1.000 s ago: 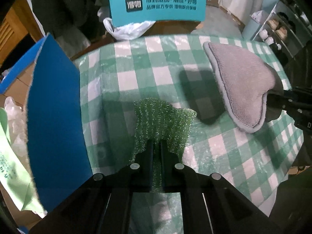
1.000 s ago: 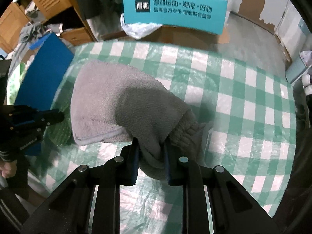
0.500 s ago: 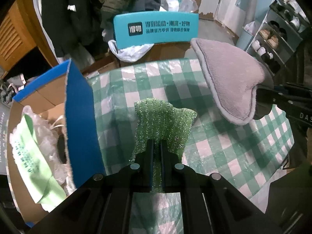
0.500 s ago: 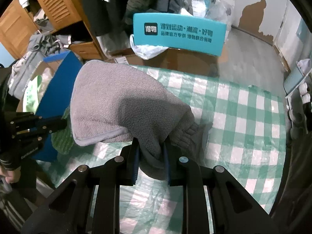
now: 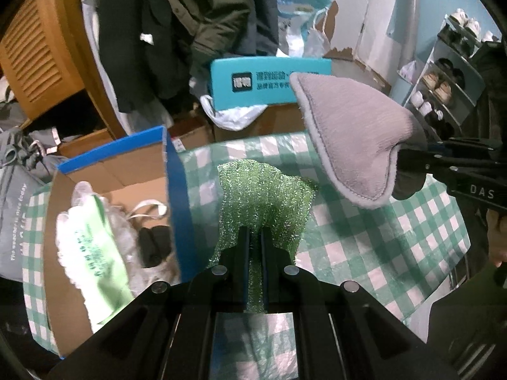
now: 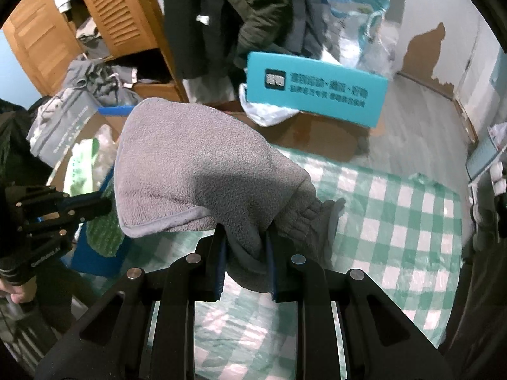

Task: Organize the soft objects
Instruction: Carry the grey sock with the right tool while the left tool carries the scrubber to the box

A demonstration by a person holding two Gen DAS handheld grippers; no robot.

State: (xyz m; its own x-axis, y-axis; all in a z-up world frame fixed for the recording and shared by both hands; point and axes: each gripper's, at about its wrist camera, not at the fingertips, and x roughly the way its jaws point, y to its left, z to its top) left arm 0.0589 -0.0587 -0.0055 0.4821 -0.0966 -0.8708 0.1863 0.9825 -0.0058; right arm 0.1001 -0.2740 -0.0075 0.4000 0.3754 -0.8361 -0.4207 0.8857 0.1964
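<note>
Left hand-held gripper [image 5: 256, 243] pinches green scrubber [image 5: 264, 201]; right hand-held gripper [image 6: 245, 250] clamps grey cloth [image 6: 196, 164].

Bench [image 6: 396, 221] has a green-white check cover. Beyond its far edge: grey floor [image 6: 421, 114], teal printed box flap [image 6: 317, 88]. Left of the flap: louvred wooden wardrobe [image 6: 111, 15], dark coats [image 6: 253, 6] hanging beside it. Right of the flap: white wall [image 6: 443, 9] with patches of paint peeled off at the base. Shoe rack [image 5: 450, 88] far right, shoes on its shelves.
</note>
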